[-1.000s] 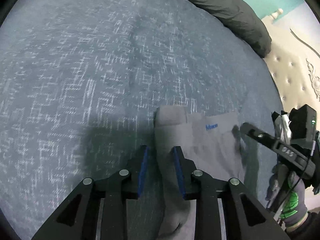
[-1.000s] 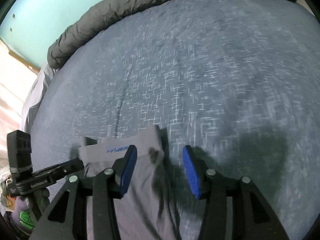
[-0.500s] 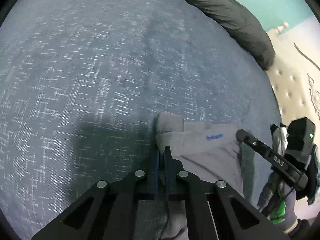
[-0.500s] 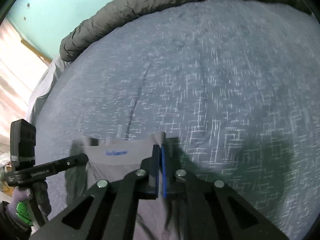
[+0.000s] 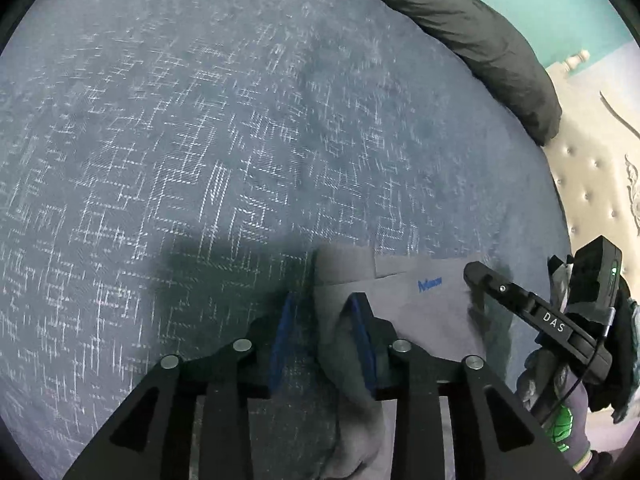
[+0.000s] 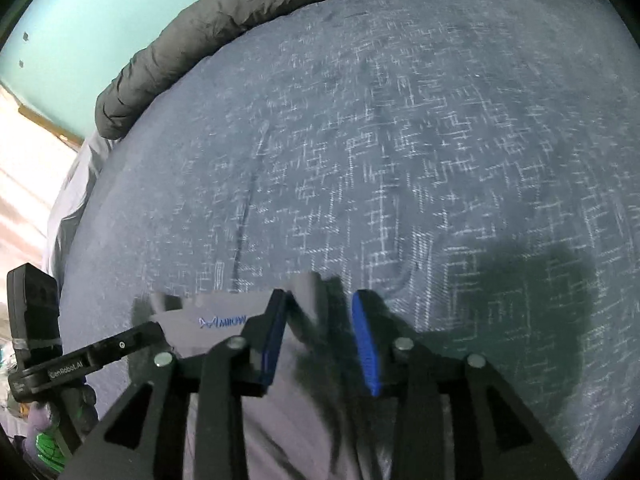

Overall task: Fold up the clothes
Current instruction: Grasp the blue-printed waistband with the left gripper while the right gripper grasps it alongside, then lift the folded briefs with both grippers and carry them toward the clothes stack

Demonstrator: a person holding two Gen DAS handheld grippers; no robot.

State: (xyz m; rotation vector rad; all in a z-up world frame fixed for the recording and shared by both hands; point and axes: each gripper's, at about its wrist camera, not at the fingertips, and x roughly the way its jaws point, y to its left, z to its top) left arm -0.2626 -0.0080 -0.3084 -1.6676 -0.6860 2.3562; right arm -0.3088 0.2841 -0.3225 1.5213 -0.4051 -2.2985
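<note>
A grey garment [image 5: 420, 308] with a small blue logo lies flat on the blue patterned bedcover [image 5: 200, 160]. My left gripper [image 5: 322, 326] straddles its left edge; the jaws are opening and the fabric lies loose between the blue pads. In the right wrist view the same garment [image 6: 208, 312] shows, with its right corner between the opening jaws of my right gripper [image 6: 320, 332]. Neither pair of pads presses on the cloth. Each gripper appears in the other's view: the right gripper [image 5: 476, 276] at the garment's right side, the left gripper [image 6: 152, 330] at its left side.
A rolled dark grey duvet [image 5: 460, 28] runs along the bed's far edge, also seen as the duvet [image 6: 180, 40]. A pale tufted headboard [image 5: 592, 184] stands to the right. A gloved hand [image 5: 560, 424] holds the right gripper. The bedcover [image 6: 400, 160] stretches wide beyond the garment.
Both grippers closed on the garment's edges half a second ago and have since parted again. The garment lies a little flatter; the right gripper shifted slightly along the bed.
</note>
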